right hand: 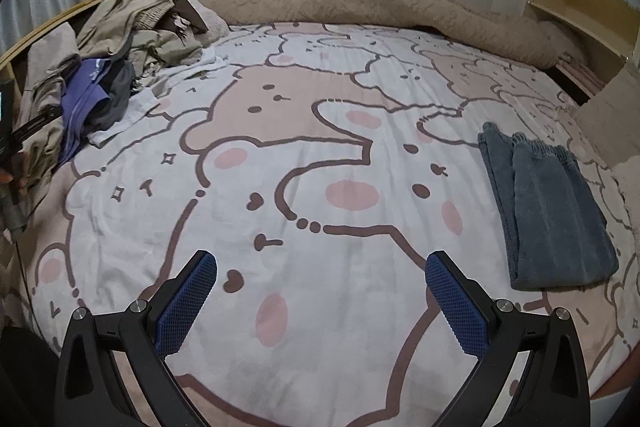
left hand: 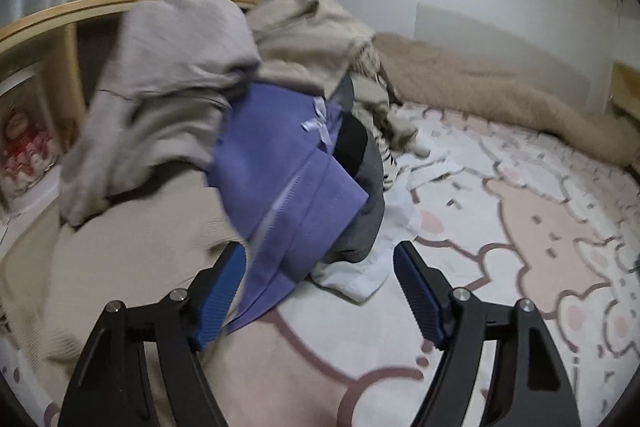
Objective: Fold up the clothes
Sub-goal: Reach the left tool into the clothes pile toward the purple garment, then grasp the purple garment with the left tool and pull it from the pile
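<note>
Bear-print bedding (right hand: 320, 147) covers the bed, with a clothes pile (left hand: 192, 99) heaped at one side. Left gripper (left hand: 320, 259) gapes around a purple garment (left hand: 280, 187) without pinching it; right gripper (right hand: 320, 267) hangs wide, holding nothing.

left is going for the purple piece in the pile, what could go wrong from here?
1. The purple garment lies under a grey one and over dark clothes, so pulling it may drag neighbours along.
2. The left gripper straddles only its lower edge; the hold may be shallow.
3. The white cloth beside it could get pinched too.

Left hand-held gripper (left hand: 320, 259) jaws apart, right hand-held gripper (right hand: 320, 267) likewise
</note>
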`<state>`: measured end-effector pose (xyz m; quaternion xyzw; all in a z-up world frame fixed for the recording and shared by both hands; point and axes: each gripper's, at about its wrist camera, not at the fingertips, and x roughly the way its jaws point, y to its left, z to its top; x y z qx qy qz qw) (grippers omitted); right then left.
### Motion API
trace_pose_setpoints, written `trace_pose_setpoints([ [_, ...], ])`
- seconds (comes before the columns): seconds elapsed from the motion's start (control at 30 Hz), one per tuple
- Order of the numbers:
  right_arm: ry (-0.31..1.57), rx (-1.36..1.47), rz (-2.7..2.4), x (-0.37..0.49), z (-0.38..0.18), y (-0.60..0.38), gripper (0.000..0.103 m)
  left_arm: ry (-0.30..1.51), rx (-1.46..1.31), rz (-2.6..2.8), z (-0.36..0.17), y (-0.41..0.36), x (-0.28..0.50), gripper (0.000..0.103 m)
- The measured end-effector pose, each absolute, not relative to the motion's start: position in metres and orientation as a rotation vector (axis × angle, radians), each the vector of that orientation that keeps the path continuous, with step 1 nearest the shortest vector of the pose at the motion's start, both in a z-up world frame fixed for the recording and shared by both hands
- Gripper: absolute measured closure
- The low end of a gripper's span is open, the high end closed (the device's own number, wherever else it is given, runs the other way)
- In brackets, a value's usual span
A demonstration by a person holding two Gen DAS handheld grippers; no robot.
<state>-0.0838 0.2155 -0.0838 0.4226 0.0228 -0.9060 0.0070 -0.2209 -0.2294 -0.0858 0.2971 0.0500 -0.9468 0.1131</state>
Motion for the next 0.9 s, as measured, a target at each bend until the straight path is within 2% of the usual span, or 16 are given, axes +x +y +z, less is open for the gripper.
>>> trace_pose_setpoints([
  [0.17, 0.043, 1.376, -2.809, -0.097, -0.099, 0.218, 0.0, -0.089, 1.037, -2.658, -0.123, -0.203, -0.274, 0.027],
  [0.27, 0.053, 1.395, -2.802, -0.103, -0.106, 0.218, 0.0, -0.186, 1.044, -2.6, -0.133, -0.196, -0.295, 0.027],
  [0.5, 0.045, 1.457, -2.792, -0.114, -0.121, 0.226, 0.0, -0.117, 1.008, -2.517, -0.121, -0.225, -0.322, 0.04],
  [0.57, 0.041, 1.468, -2.787, -0.116, -0.125, 0.227, 0.0, -0.081, 1.024, -2.506, -0.118, -0.236, -0.327, 0.051],
  [0.63, 0.04, 1.473, -2.782, -0.117, -0.127, 0.227, 0.0, -0.031, 1.025, -2.481, -0.114, -0.247, -0.328, 0.076],
  [0.73, 0.04, 1.478, -2.775, -0.119, -0.129, 0.226, 0.0, 0.095, 1.01, -2.479, -0.109, -0.264, -0.322, 0.089],
  [0.9, 0.036, 1.483, -2.771, -0.119, -0.132, 0.227, 0.0, 0.223, 0.968, -2.51, -0.1, -0.279, -0.314, 0.097],
])
